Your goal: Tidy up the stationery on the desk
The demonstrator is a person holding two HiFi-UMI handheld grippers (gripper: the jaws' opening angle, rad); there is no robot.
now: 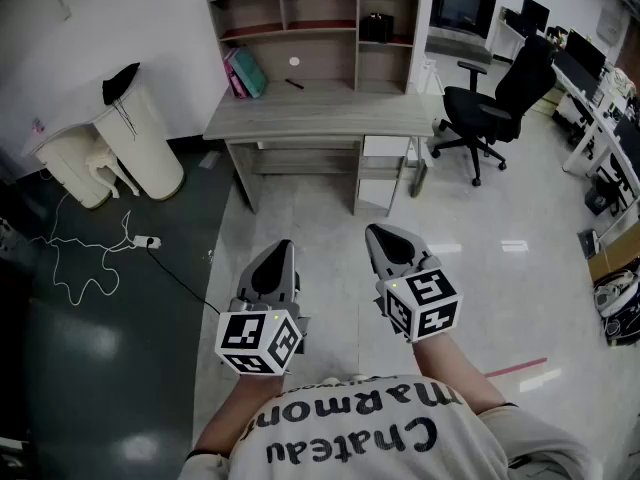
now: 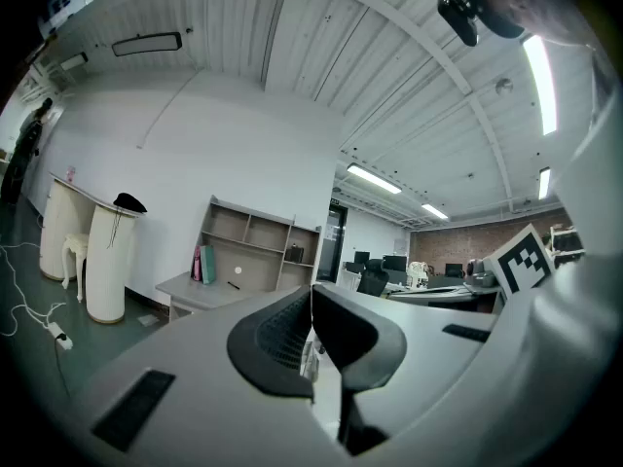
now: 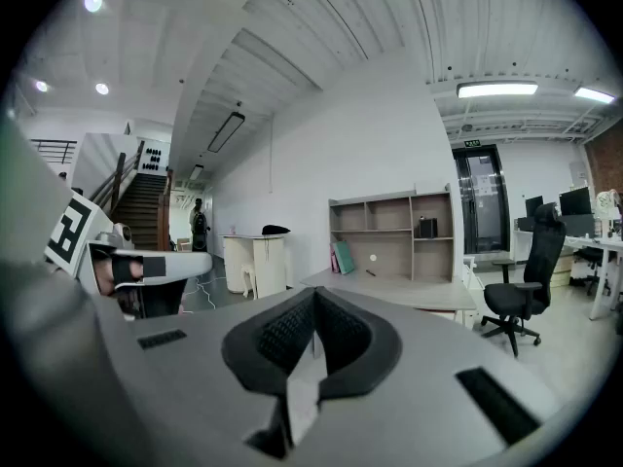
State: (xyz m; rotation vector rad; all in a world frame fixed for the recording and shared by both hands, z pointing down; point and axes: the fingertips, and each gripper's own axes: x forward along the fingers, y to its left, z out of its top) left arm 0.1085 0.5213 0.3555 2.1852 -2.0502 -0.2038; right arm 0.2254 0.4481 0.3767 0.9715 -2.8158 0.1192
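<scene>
A grey desk with a shelf unit stands a few steps ahead, far from both grippers. On it lean pink and teal books, with a dark pen lying beside them and a small white disc behind. A black box sits on an upper shelf. My left gripper and right gripper are held side by side over the floor, pointing at the desk. Both are shut with nothing between the pads. The left gripper view shows the desk beyond the left gripper. The right gripper view shows the desk beyond the right gripper.
A black office chair stands right of the desk. Two white cylindrical bins stand at its left, and a white cable with a power strip lies on the dark floor. More desks with monitors line the right wall.
</scene>
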